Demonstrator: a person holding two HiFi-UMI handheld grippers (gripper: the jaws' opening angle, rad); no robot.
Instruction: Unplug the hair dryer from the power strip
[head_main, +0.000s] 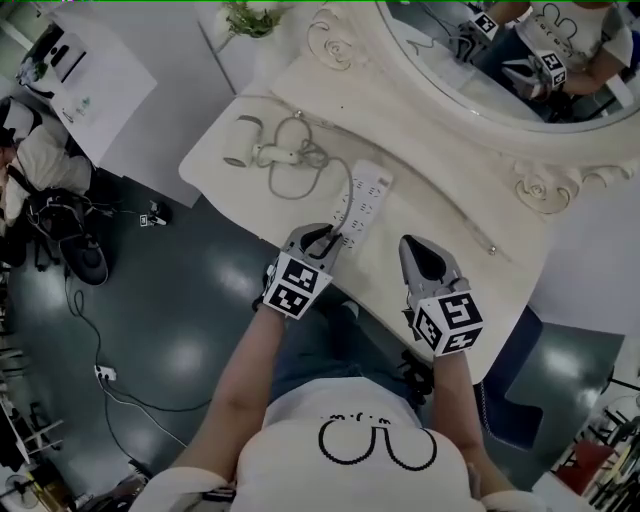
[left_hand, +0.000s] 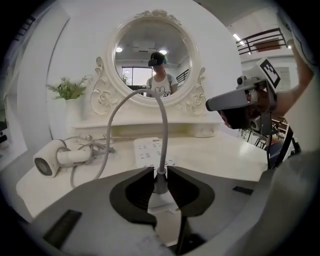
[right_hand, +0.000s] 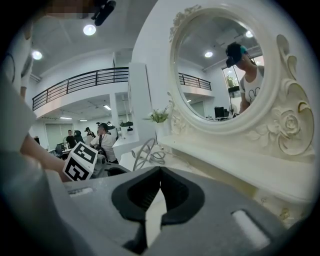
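In the head view I have the left gripper (head_main: 325, 238) at the near end of the long white plastic power strip (head_main: 362, 198), which lies on the white dressing table (head_main: 470, 300) below the round mirror in its carved white frame (head_main: 480, 110). The white hair dryer with its round barrel (head_main: 243, 142) lies on its side well to the left, and its pale grey cord (head_main: 290, 185) runs in loops between dryer and strip. The right gripper (head_main: 420, 255) hovers just beside the strip, over bare tabletop. In the left gripper view the jaws stand partly closed, and their tips press from both sides on the grey collar of the white plug (left_hand: 161, 199). The cord rises from that collar in a tall arch, and the rest of the strip stretches away behind it. As I read it, the plug is seated in the strip's nearest socket, so I am at the grasp, with the pull not yet made. In the right gripper view the jaws are fully together with nothing between them. Next I would pull the plug straight out along its pins. The strip looks light enough to lift with it, so I would first set the right gripper down on the strip's body.
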